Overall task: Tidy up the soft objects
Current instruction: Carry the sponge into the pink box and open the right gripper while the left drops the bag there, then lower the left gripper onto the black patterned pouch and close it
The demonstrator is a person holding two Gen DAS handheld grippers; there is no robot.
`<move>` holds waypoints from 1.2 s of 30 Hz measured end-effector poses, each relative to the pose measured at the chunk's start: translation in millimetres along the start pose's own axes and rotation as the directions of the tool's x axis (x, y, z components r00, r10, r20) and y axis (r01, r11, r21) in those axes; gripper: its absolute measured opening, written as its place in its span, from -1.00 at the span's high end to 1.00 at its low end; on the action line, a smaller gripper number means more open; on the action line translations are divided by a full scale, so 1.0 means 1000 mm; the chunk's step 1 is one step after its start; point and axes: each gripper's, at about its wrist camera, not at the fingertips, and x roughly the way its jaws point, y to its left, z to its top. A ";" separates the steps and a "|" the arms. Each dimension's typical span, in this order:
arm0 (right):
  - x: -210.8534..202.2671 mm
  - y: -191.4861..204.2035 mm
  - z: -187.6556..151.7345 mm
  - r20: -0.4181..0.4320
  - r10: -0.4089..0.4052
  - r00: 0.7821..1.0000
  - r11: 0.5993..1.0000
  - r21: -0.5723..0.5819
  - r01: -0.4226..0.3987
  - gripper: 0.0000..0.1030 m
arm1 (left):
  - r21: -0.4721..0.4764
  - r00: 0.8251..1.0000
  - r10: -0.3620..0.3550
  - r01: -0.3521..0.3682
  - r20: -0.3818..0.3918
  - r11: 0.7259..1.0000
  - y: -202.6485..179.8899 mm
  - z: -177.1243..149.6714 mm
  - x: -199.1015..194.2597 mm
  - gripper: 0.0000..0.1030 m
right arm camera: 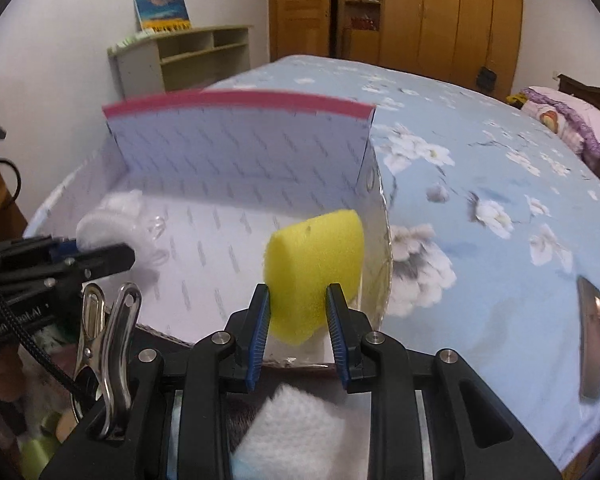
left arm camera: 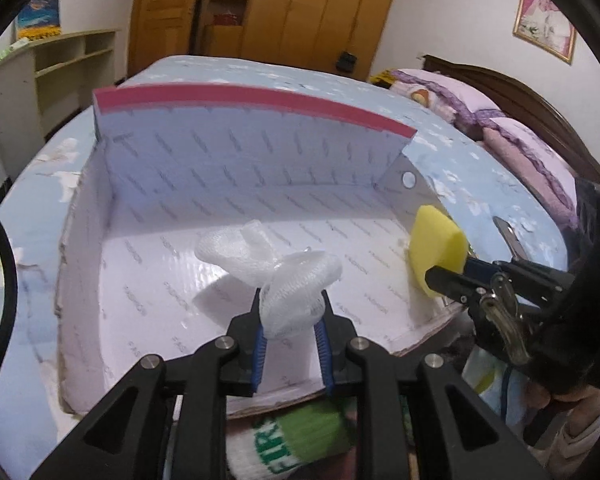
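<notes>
Left hand-held gripper [left arm camera: 291,314] pinches one white mesh [left arm camera: 284,276]; right hand-held gripper [right arm camera: 298,312] pinches one yellow sponge [right arm camera: 314,268]

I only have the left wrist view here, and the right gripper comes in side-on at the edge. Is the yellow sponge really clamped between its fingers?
Observer: Yes. The right gripper pinches the yellow sponge from both sides between its blue pads.
Operator: Anything lying below that gripper?
Observer: A white fluffy pad shows beneath it, outside the box.
Operator: Anything on the bedsheet right of the box?
Observer: A dark flat object lies on the floral sheet; I cannot tell what it is.
</notes>
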 end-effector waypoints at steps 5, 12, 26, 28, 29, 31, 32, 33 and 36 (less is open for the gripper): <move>-0.010 0.004 -0.005 -0.026 -0.037 0.999 0.999 0.020 0.037 0.45 | 0.018 1.000 -0.002 0.002 -0.011 1.000 -0.001 -0.001 0.004 0.58; -0.014 -0.001 -0.008 -0.014 -0.015 1.000 1.000 0.017 0.015 0.44 | 0.009 0.998 0.048 -0.047 -0.030 0.999 -0.008 0.002 0.011 0.55; -0.013 -0.004 -0.006 0.047 0.102 0.994 0.993 0.056 -0.104 0.25 | -0.023 0.983 0.184 -0.184 -0.019 0.983 -0.024 0.004 -0.006 -0.03; -0.017 -0.002 -0.006 0.059 0.105 0.993 0.992 0.057 -0.108 0.23 | -0.022 0.984 0.176 -0.177 -0.017 0.984 -0.023 0.004 -0.010 -0.03; -0.020 -0.002 -0.006 0.068 0.114 0.991 0.991 0.063 -0.118 0.19 | -0.022 0.984 0.176 -0.176 -0.012 0.984 -0.022 0.004 -0.012 -0.02; -0.026 -0.002 -0.006 0.078 0.136 0.988 0.987 0.078 -0.142 0.14 | -0.028 0.983 0.183 -0.183 0.005 0.983 -0.021 0.004 -0.018 -0.03; -0.029 -0.001 -0.005 0.082 0.143 0.986 0.985 0.080 -0.150 0.14 | -0.029 0.982 0.186 -0.186 0.008 0.982 -0.021 0.003 -0.020 -0.03; -0.031 -0.001 -0.004 0.087 0.146 0.986 0.985 0.079 -0.152 0.14 | -0.030 0.983 0.185 -0.185 0.010 0.982 -0.020 0.002 -0.023 -0.03; -0.044 0.004 -0.003 0.115 0.143 0.983 0.986 0.067 -0.152 0.13 | -0.035 0.983 0.186 -0.185 0.011 0.982 -0.019 0.000 -0.031 -0.03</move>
